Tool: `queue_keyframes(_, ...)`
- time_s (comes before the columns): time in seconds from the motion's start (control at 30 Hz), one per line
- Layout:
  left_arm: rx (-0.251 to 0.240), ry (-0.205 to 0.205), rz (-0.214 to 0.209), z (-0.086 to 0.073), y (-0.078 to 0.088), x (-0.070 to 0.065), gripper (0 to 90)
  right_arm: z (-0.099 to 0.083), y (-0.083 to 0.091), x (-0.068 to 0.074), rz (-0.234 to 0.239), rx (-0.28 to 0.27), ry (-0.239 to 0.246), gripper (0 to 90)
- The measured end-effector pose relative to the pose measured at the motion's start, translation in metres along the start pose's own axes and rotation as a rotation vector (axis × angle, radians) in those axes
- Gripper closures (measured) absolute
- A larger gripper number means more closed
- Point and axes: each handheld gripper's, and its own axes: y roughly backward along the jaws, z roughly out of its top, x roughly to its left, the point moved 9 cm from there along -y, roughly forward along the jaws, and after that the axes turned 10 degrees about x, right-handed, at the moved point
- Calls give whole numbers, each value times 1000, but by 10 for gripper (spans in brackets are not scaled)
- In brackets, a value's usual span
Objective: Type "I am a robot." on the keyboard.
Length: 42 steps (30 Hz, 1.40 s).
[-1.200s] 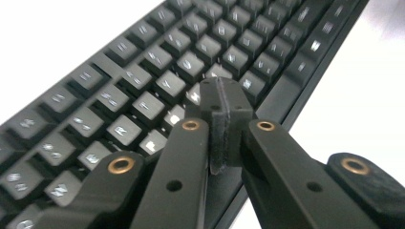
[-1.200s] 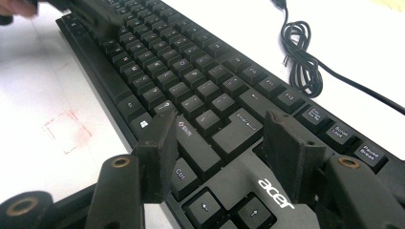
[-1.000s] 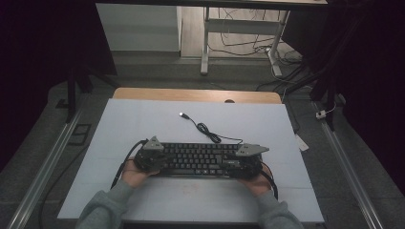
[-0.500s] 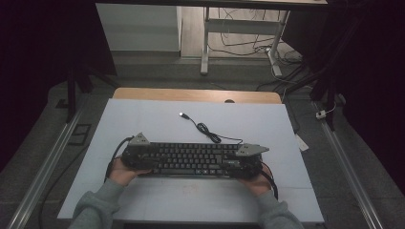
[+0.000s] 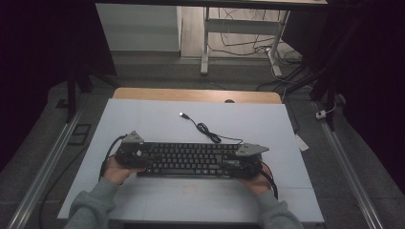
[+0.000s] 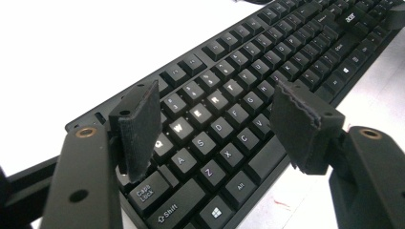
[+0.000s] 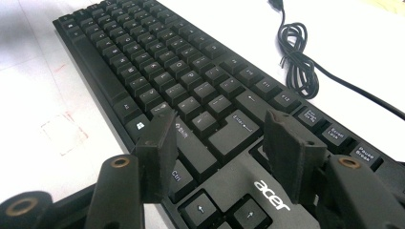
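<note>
I have the black keyboard (image 5: 191, 160) lying flat on the pale worktop (image 5: 157, 119), long side across my view, and I take it as my landmark. My left tool (image 5: 138, 155) sits at the keyboard's left end, held in my left hand (image 5: 117, 169). Its jaws have just been opening and now stand wide apart. In the left gripper view its pads (image 6: 139, 126) hang above the letter keys (image 6: 210, 119) around Caps Lock and Shift, pressing on nothing, with only the keyboard's left end beneath the gap.

My right tool (image 5: 239, 162) is at the keyboard's right end, in my right hand (image 5: 258, 183). Its jaws also stand apart. In the right gripper view they hover over the right Shift, Ctrl and arrow keys beside the printed logo (image 7: 271, 194), and I see no pad clamped on anything.

The keyboard's cable (image 5: 210, 133) runs from its far edge, coils just beyond it, and ends in a plug (image 5: 182, 114) lying loose farther out. A faint red square (image 7: 63, 130) is marked on the worktop just off the keyboard's near edge.
</note>
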Motion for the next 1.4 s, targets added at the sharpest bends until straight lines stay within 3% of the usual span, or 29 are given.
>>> queue_keyframes(0.47,10,8,3,-1,-1,3,332,22,-2,0,5,-49,3,467)
queue_keyframes(0.8,20,0,3,-2,-3,2,332,34,-13,-3,-20,-18,-7,469)
queue_keyframes(1.0,37,-6,4,-3,-6,2,331,39,-23,-1,-5,-4,-15,478)
queue_keyframes(1.17,44,-8,-2,-3,-8,0,330,46,-32,3,6,3,-15,507)
queue_keyframes(1.4,45,-8,-9,-3,-8,0,330,51,-43,8,28,20,-9,628)
